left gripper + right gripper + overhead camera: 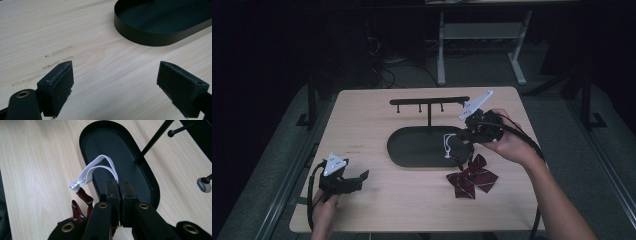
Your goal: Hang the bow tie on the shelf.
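Right gripper view: the right gripper (119, 188) has its black jaws pressed together on the flat white elastic loop (100, 168) of a dark red striped bow tie (472, 177), which lies near the bench's right edge beside the matte black oval tray (412, 150). Left gripper (115, 82), near the front-left corner, holds its rubbery jaws wide apart over pale wood-grain bench (87, 50).

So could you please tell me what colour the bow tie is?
Dark red with white stripes, clearest in the high view.
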